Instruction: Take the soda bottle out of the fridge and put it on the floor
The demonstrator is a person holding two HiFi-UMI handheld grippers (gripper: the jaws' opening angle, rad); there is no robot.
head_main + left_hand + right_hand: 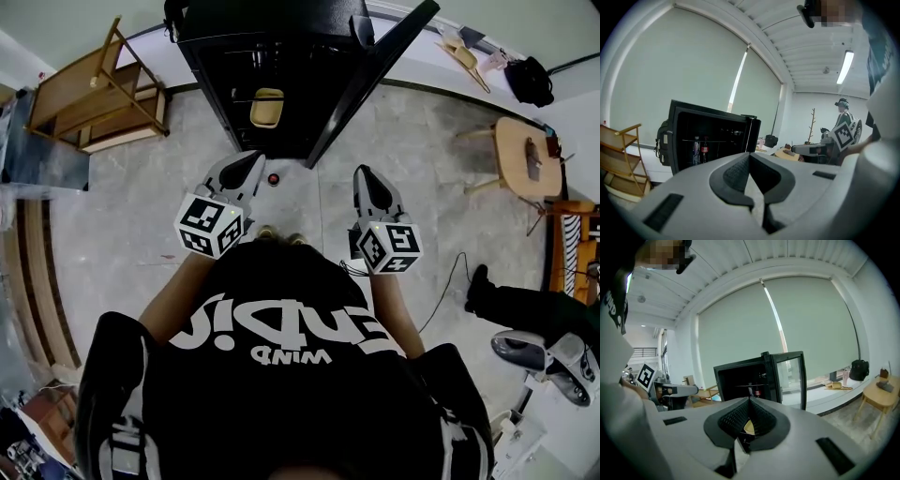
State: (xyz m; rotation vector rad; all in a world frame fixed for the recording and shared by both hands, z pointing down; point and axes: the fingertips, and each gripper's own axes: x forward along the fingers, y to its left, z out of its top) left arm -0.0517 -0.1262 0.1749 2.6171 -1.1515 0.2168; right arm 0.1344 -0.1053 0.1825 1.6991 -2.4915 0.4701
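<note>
A black fridge (272, 66) stands ahead with its glass door (375, 75) swung open to the right. In the left gripper view a red-labelled soda bottle (704, 149) stands upright on its shelf beside a paler bottle (696, 150). A yellowish container (267, 107) sits lower inside the fridge. My left gripper (251, 161) and right gripper (366, 174) are held side by side short of the fridge, both shut and empty. Each one's jaws meet at the tips, in the left gripper (749, 154) view and in the right gripper (750, 399) view. The same bottles (755, 392) show small there.
A small red round thing (274, 179) lies on the floor just before the fridge. A wooden rack (94, 94) leans at the left. A round wooden stool (525, 155), a black bag (530, 80), a cable (450, 281) and a person's dark leg (506, 302) are at the right.
</note>
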